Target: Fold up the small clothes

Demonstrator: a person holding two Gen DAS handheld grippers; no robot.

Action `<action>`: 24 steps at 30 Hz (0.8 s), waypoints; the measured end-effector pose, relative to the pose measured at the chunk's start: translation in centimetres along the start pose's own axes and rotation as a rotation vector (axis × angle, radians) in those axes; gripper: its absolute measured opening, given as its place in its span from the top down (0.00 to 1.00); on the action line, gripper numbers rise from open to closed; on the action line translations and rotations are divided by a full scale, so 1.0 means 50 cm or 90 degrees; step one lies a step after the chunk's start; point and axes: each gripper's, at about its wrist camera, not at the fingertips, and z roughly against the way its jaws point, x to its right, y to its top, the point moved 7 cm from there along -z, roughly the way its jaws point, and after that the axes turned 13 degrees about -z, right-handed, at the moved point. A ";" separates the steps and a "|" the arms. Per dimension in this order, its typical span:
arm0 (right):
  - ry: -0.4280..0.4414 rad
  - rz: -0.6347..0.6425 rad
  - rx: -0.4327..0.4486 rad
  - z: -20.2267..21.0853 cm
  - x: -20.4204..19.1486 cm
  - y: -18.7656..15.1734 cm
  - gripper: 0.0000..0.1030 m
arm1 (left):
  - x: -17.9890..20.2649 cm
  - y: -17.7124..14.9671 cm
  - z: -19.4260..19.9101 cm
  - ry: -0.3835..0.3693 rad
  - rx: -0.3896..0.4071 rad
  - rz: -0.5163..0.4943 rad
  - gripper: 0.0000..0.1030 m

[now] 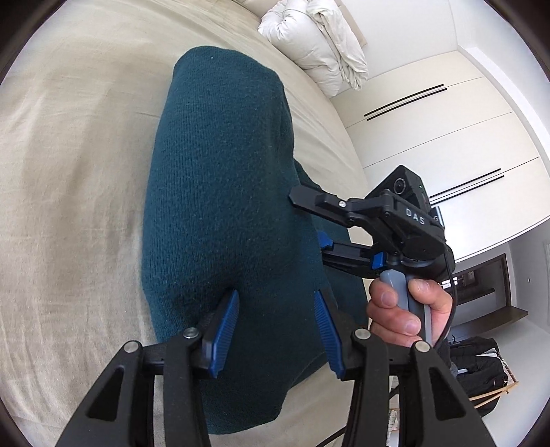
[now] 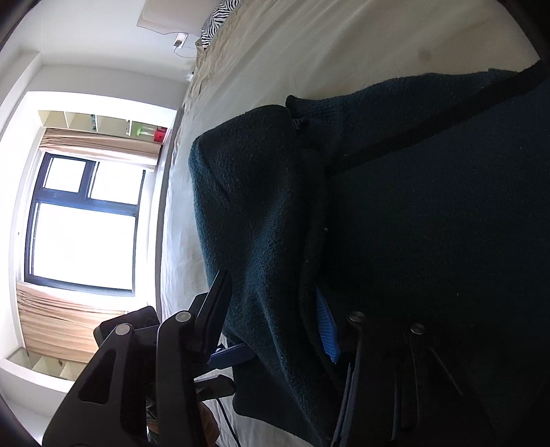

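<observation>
A dark teal knitted garment (image 1: pixel 220 192) lies folded lengthwise on the beige bed sheet (image 1: pixel 68 172). My left gripper (image 1: pixel 276 331) hovers over its near end, blue pads apart on either side of the knit and not pressing it. My right gripper (image 1: pixel 309 220), held by a hand (image 1: pixel 398 309), comes in from the right at the garment's side edge. In the right wrist view a thick fold of the garment (image 2: pixel 261 206) fills the gap between the right gripper's (image 2: pixel 273 313) fingers, and the blue pad (image 2: pixel 326 326) is tucked under a layer of cloth.
A heap of white bedding (image 1: pixel 316 44) lies at the far end of the bed. White wardrobe doors (image 1: pixel 447 137) stand beyond the bed's right edge, with a black backpack (image 1: pixel 477 371) on the floor. A bright window (image 2: pixel 86 223) and a zebra-patterned pillow (image 2: pixel 215 24) lie the other way.
</observation>
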 end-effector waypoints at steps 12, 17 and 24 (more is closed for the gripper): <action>-0.044 0.062 0.058 0.020 -0.010 -0.012 0.87 | 0.020 0.014 -0.005 0.018 -0.004 -0.005 0.51; -0.063 0.080 0.097 0.066 -0.007 -0.007 0.87 | 0.067 0.022 -0.013 0.025 -0.009 -0.050 0.50; -0.087 0.040 0.145 0.167 0.057 0.016 0.87 | 0.119 0.030 -0.052 0.026 -0.024 -0.085 0.47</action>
